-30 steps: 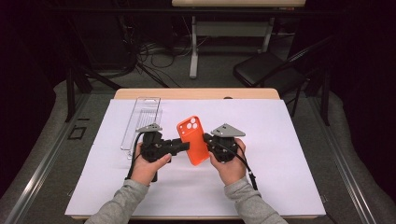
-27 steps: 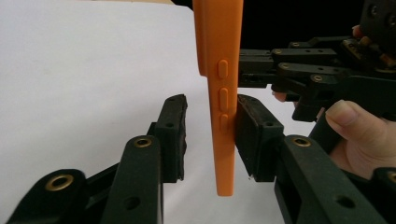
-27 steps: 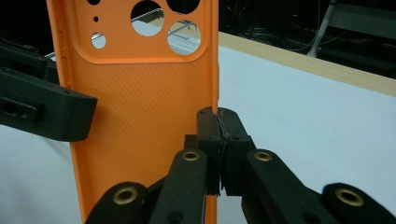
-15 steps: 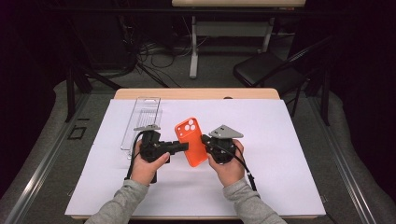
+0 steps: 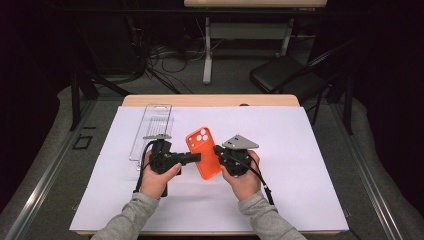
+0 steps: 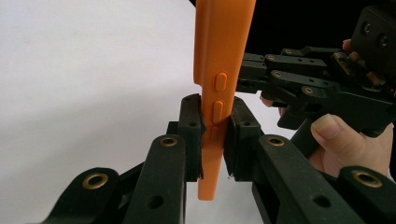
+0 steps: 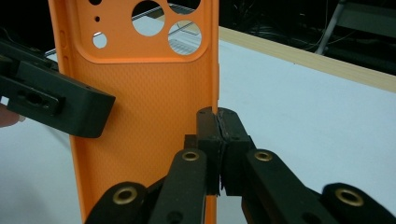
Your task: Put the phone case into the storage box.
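light: bright on table, dark bkgd | focus: sharp | shadows: soft

**Materials & finish**

Phone case (image 7: 140, 140): orange, matt, rubbery-looking; inner face w/ fine dimpled texture, outer edge smooth. Both grippers (image 6: 212, 135) (image 7: 218, 140): black matt plastic w/ brass-coloured rivets. Sheet (image 5: 310, 165) on table: white, matt, paper-like. Tray (image 5: 152, 125) at 11 o'clock of case: clear glossy plastic. Table edge (image 5: 210, 100): wood.
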Available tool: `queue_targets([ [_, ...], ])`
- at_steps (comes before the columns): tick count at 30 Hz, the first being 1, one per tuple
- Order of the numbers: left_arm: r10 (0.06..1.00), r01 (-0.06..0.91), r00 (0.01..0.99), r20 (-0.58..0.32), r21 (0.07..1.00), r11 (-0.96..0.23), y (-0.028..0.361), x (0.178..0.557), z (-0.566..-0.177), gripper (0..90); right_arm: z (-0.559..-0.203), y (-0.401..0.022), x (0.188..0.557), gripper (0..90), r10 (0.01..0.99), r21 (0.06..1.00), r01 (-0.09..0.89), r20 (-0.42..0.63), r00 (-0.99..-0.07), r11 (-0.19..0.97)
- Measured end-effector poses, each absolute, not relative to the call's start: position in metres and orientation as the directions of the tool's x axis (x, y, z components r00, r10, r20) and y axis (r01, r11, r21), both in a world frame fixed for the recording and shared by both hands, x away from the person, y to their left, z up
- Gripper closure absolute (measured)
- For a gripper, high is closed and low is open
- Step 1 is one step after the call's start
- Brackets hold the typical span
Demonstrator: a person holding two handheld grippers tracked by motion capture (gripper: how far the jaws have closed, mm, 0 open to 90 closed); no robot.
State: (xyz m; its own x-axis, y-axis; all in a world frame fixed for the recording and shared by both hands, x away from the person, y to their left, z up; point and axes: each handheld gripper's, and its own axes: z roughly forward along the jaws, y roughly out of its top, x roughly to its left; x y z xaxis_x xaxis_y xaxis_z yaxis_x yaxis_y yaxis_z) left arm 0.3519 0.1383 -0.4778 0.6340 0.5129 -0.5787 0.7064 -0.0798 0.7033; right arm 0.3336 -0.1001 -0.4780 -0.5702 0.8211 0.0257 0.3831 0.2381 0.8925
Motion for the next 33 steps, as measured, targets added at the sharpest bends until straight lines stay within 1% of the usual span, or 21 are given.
queue_targets([
  [13,0.512,0.712,0.627,-0.587,0.698,-0.072,0.1376,0.3503,-0.4766,79.4,-0.4782,-0.0999,0.3332,89.0,0.821,0.892,0.385,0.029,-0.57,0.235],
  [33,0.521,0.707,0.63,-0.576,0.702,-0.079,0.1377,0.3494,-0.4752,79.8,-0.4786,-0.1,0.3335,88.9,0.818,0.889,0.394,0.042,-0.573,0.231],
])
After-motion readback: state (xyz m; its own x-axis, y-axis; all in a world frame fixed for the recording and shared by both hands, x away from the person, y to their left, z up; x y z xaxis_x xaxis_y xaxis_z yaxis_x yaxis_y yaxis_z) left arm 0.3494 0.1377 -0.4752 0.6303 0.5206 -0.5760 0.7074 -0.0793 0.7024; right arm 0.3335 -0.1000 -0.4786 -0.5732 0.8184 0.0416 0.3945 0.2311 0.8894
